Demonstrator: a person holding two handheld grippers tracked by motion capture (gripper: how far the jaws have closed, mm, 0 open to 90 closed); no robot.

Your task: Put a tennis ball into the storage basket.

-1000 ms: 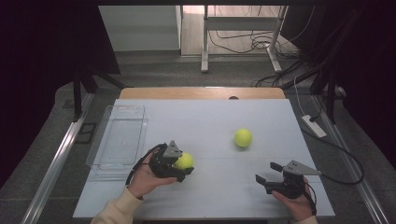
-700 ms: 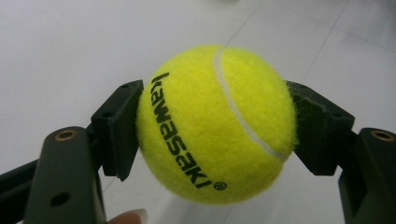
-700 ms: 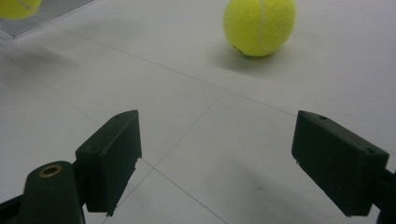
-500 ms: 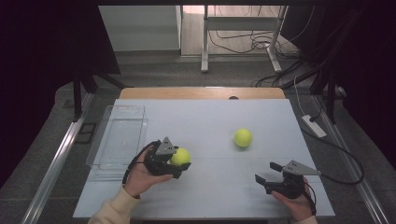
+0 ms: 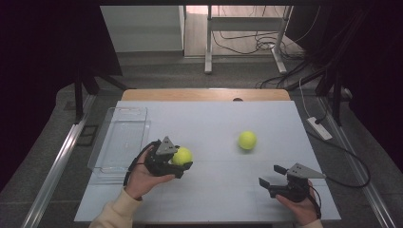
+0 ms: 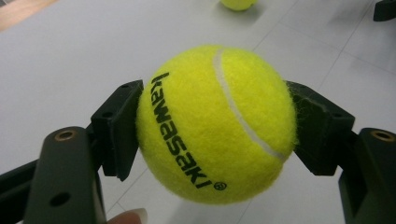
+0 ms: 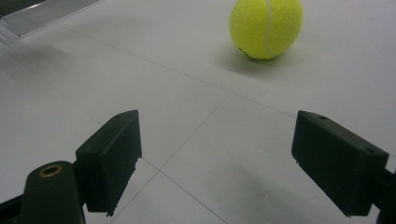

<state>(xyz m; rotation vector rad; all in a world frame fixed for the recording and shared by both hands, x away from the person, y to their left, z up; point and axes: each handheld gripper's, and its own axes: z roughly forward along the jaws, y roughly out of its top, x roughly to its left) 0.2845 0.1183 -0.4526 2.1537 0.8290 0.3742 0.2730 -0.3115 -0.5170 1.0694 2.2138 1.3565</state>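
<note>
My left gripper (image 5: pixel 182 159) is shut on a yellow tennis ball (image 5: pixel 182 155) and holds it just above the white table (image 5: pixel 209 118), left of the middle. In the left gripper view both black pads press on the sides of this ball (image 6: pixel 217 123), which is printed "kawasaki". A second tennis ball (image 5: pixel 247 140) lies free on the table right of the middle, and it is in the right gripper view (image 7: pixel 266 27) ahead of the jaws. My right gripper (image 5: pixel 272 175) rests near the front right corner, open with nothing between its fingers (image 7: pixel 217 154).
A clear plastic tray (image 5: pixel 98 145) stands along the table's left edge, just left of my left hand. A white power strip (image 5: pixel 319 128) with its cable lies off the right edge. The table's far edge is a wooden strip (image 5: pixel 204 94).
My left gripper has shifted slightly left and away with the ball still in its jaws. The right gripper and the free ball have stayed where they were.
</note>
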